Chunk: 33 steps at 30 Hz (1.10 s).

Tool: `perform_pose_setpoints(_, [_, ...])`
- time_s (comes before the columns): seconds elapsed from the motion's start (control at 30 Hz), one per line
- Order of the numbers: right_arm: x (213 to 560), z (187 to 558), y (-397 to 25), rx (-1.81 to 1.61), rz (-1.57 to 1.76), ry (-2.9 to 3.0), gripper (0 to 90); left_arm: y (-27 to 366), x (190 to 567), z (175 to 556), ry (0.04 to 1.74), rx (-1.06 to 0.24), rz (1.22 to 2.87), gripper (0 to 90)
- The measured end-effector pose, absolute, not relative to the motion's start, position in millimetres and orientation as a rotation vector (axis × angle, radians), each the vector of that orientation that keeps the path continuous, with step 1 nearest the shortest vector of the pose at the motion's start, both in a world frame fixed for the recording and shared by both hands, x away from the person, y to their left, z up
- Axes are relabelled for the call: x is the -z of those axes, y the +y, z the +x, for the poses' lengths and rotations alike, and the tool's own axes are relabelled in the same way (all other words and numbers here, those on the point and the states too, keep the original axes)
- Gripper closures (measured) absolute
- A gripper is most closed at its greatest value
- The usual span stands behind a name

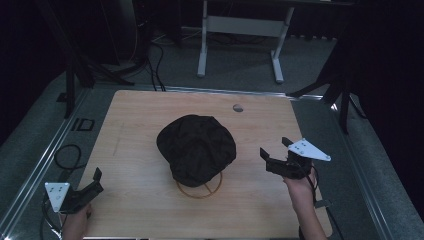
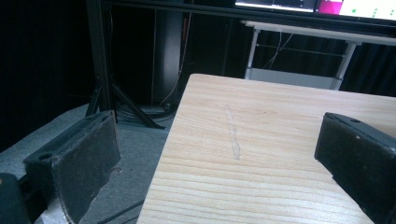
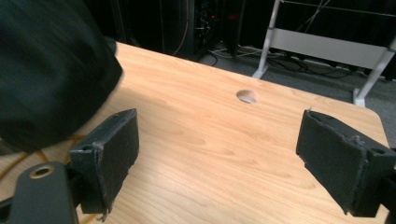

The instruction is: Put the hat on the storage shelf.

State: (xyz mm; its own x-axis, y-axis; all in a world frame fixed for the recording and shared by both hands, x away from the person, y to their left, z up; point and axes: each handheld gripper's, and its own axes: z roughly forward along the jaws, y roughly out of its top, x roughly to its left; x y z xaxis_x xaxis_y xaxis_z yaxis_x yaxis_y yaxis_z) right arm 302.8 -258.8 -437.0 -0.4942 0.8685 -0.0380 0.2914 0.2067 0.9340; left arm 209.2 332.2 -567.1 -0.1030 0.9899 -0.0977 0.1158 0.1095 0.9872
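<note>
A black cloth hat (image 1: 196,146) sits draped over a gold wire stand (image 1: 199,191) at the middle of the wooden table (image 1: 140,115). My right gripper (image 1: 275,147) hovers to the hat's right, open, with nothing between its jaws. The right gripper view has that gripper (image 3: 219,135) over bare wood, and the hat (image 3: 51,70) bulges in at the left, with a bit of gold wire (image 3: 16,163) under it. My left gripper (image 1: 97,181) is at the table's near left corner, open and holding nothing. In its own view the left gripper (image 2: 218,135) straddles the table's left edge.
A small round hole (image 1: 238,107) marks the tabletop near the far edge. White desk legs (image 1: 202,55) stand on the grey floor behind the table. Black cables (image 1: 67,155) and dark stand legs (image 1: 70,85) lie off the table's left side.
</note>
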Motion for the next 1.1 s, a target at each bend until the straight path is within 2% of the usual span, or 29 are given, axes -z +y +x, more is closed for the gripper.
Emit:
perform_pose_setpoints(0.57, [490, 308, -302, -1.172, 1.181, 1.847, 13.1, 332, 567, 209, 1.419, -1.143, 1.171, 0.5])
perform_pose_setpoints(1.1, [521, 302, -342, -1.081, 1.303, 1.775, 10.9, 332, 567, 210, 1.422, -1.141, 1.172, 0.5])
